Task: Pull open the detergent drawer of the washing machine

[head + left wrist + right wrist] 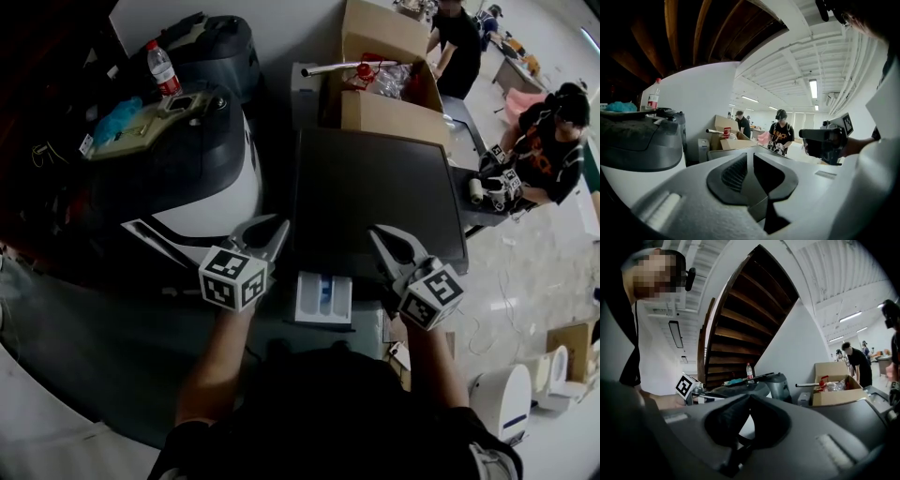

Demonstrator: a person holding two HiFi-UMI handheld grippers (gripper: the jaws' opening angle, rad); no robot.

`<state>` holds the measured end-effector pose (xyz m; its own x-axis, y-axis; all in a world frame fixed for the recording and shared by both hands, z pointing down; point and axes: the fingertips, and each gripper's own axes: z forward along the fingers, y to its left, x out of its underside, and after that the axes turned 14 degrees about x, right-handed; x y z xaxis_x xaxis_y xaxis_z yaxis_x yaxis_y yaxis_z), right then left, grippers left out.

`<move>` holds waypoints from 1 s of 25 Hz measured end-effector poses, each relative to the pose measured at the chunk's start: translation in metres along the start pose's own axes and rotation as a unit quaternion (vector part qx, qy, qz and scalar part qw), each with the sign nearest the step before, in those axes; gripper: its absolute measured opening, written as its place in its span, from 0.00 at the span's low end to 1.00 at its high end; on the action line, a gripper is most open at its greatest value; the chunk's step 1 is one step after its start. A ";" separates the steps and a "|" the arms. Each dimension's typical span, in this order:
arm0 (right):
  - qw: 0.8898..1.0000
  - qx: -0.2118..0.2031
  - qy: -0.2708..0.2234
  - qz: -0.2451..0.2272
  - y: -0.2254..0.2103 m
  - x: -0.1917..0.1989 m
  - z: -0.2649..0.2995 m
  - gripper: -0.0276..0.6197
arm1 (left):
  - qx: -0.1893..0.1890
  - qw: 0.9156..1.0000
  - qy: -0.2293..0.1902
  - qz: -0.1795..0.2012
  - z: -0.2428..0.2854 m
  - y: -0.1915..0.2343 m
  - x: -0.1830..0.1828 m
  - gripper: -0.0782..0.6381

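The washing machine's dark top [375, 187] fills the middle of the head view. Its white detergent drawer [323, 298], with blue compartments, stands pulled out from the front, below and between my two grippers. My left gripper [267, 225] hangs up and to the left of the drawer, clear of it. Its jaws [750, 157] stand a narrow slit apart with nothing between them. My right gripper [386, 234] hangs up and to the right of the drawer. Its jaws [749, 397] are shut and empty. Neither gripper touches the drawer.
A rounded white and black machine [187, 178] stands to the left, with a water bottle [162, 67] behind it. An open cardboard box [384, 66] sits behind the washer. People [553, 141] work at the back right. A white appliance [506, 398] stands on the floor at right.
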<state>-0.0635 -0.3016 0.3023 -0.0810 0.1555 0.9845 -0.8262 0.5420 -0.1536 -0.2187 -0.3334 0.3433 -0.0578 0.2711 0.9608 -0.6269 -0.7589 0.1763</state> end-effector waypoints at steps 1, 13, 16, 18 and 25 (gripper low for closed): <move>1.000 -0.001 0.001 0.003 0.000 0.003 0.000 0.05 | -0.002 1.000 -0.005 -0.001 0.001 -0.001 -0.002 0.18; 1.000 0.008 0.007 0.002 -0.018 0.011 -0.002 0.05 | -0.026 0.999 -0.025 -0.001 0.006 0.001 -0.005 0.16; 1.000 0.006 0.010 0.003 -0.018 0.015 -0.002 0.05 | -0.023 0.999 -0.022 0.001 0.008 -0.002 -0.004 0.16; 1.000 0.005 0.012 0.004 -0.018 0.016 -0.002 0.05 | -0.021 1.000 -0.020 0.001 0.009 -0.003 -0.002 0.16; 1.000 -0.001 0.019 0.001 -0.015 0.022 -0.001 0.05 | -0.016 1.000 -0.018 -0.001 0.012 -0.005 0.001 0.16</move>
<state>-0.0524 -0.3061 0.3266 -0.0618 0.1876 0.9803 -0.8247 0.5436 -0.1560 -0.2062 -0.3363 0.3455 -0.0282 0.2501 0.9678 -0.6517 -0.7387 0.1719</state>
